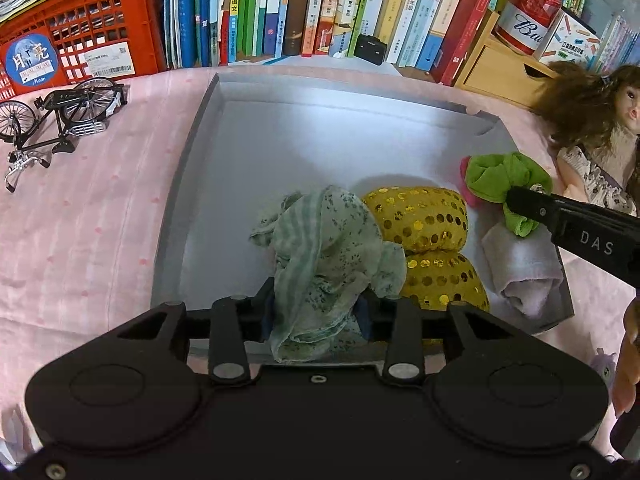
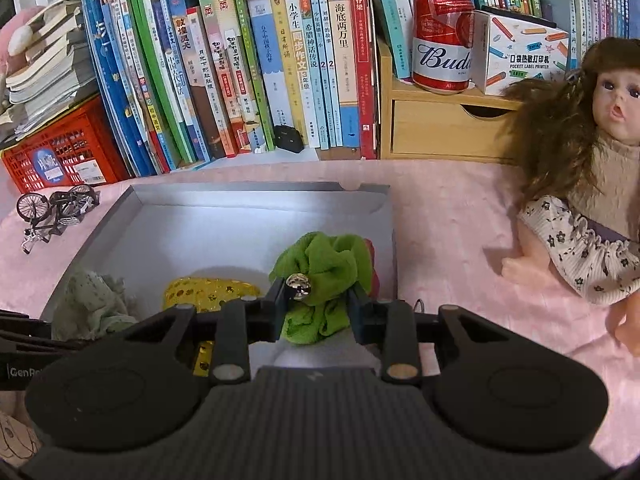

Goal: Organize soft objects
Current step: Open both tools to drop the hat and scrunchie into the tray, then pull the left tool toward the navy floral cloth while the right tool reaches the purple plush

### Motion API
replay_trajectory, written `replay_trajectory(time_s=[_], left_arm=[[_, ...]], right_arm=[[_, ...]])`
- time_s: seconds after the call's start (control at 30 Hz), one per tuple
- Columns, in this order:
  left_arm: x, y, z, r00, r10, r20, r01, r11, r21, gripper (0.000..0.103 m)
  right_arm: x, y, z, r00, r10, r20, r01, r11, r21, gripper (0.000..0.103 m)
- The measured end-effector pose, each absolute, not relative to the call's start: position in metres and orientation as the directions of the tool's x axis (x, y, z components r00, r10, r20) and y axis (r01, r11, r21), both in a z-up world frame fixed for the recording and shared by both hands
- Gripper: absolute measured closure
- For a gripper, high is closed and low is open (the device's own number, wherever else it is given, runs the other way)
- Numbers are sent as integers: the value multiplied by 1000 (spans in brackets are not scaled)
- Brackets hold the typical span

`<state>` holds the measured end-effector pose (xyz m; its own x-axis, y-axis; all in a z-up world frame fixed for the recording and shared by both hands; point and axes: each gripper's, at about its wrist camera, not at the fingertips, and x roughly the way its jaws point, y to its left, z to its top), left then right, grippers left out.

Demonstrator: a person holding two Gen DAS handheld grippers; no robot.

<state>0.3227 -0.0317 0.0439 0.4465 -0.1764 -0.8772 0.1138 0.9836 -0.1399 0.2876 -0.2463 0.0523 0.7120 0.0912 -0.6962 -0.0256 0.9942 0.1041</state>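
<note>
The left gripper (image 1: 316, 312) tilts steeply down, its two fingers close together with a pale green floral cloth (image 1: 324, 256) bunched between them; the blue pads (image 1: 362, 316) press into the fabric at both sides. The right gripper (image 2: 318, 310) points down at a gentler slant, its fingers narrowed on a bright green cloth (image 2: 320, 264), the pads biting into it. Seen from the left wrist, the right gripper's black finger (image 1: 560, 216) reaches in from the right edge, its tip buried in that same green bundle.
</note>
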Motion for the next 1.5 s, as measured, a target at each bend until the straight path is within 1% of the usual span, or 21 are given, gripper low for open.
replay_trajectory(time_s=[0.07, 0.1, 0.17, 0.37, 0.6, 0.93, 1.2, 1.5], left_arm=[[322, -32, 45, 455, -170, -874, 108, 985, -135, 58], [321, -31, 47, 462, -166, -871, 105, 986, -132, 56], [319, -31, 51, 477, -157, -865, 94, 987, -127, 48], [310, -28, 66, 508, -160, -846, 96, 987, -129, 41], [283, -23, 88, 559, -177, -810, 129, 984, -126, 38], [222, -10, 119, 636, -246, -732, 210, 967, -144, 33], [180, 5, 127, 656, -296, -694, 233, 954, -187, 33], [132, 20, 130, 677, -335, -655, 281, 941, -191, 30]], right_arm=[[286, -248, 54, 718, 101, -688, -28, 993, 117, 51], [285, -249, 55, 723, 104, -683, -30, 992, 120, 49], [281, -249, 58, 730, 109, -675, -35, 992, 122, 45], [272, -249, 72, 752, 136, -646, -51, 988, 149, 41], [242, -242, 93, 783, 165, -600, -107, 986, 132, 37], [184, -235, 119, 824, 226, -520, -212, 973, 87, 28], [141, -223, 125, 818, 283, -501, -287, 955, 71, 24], [99, -223, 129, 820, 322, -472, -338, 940, 54, 18]])
